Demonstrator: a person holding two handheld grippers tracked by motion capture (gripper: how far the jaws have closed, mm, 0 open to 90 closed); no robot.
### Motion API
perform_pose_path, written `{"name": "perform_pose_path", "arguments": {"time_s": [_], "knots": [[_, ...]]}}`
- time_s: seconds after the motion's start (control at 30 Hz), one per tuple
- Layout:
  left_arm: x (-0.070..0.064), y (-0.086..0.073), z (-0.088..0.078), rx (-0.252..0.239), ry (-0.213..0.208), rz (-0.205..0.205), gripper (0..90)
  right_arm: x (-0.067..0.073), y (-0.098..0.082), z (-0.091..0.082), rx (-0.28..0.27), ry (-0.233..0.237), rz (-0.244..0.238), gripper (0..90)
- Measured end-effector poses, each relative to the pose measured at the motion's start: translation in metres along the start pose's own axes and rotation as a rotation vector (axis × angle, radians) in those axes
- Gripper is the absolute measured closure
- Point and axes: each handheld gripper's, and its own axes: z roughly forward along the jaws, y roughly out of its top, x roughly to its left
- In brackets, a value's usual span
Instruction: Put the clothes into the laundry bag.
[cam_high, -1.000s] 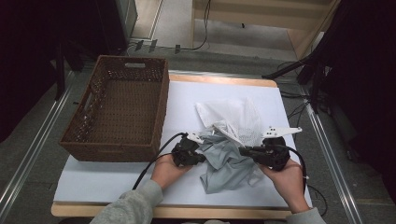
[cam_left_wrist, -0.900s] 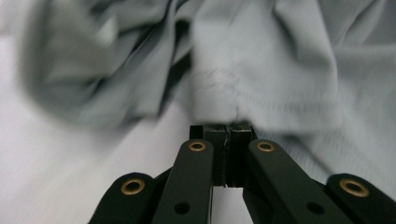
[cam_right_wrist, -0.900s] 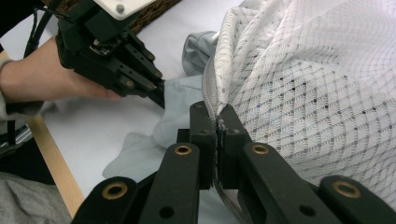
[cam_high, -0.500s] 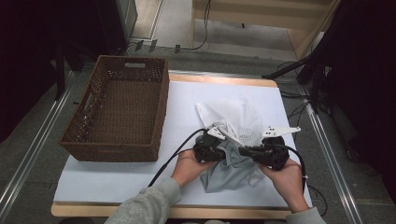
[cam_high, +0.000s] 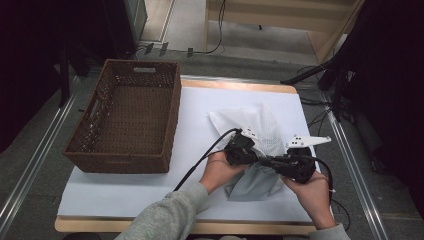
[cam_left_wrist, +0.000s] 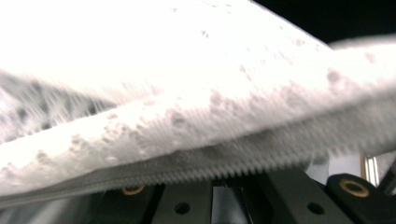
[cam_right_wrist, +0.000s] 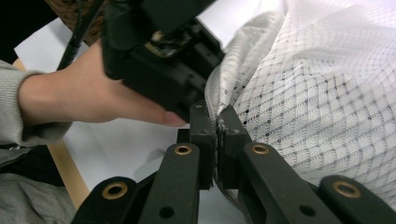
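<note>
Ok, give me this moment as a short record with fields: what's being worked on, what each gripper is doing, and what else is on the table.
item in hand: white mesh laundry bag with grey cloth partly inside
left gripper: shut on the mesh laundry bag at its zipper edge
right gripper: shut on the mesh laundry bag edge, close beside the left gripper
wicker basket: brown, nothing visible inside, at the table's left
table cover: white sheet under the bag and the basket

An empty brown wicker basket (cam_high: 125, 117) sits at the left of a white-topped table (cam_high: 195, 115), its wooden edge (cam_high: 150, 226) showing; cables (cam_high: 215, 47) trail across the grey floor (cam_high: 190, 30) beyond.
</note>
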Motion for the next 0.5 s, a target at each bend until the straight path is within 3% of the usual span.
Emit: {"name": "perform_pose_path", "arguments": {"time_s": [0.27, 0.4, 0.5], "knots": [[0.003, 0.005, -0.004, -0.057, 0.078, -0.039, 90.0, -0.003, -0.001, -0.005, -0.008, -0.010, 0.012, 88.4], [0.004, 0.009, -0.008, -0.095, 0.073, -0.052, 90.0, -0.003, -0.001, -0.005, -0.020, 0.000, 0.017, 88.4], [0.004, 0.014, -0.010, -0.094, 0.067, -0.040, 90.0, -0.003, 0.000, -0.006, -0.034, 0.007, 0.022, 88.4]]}}
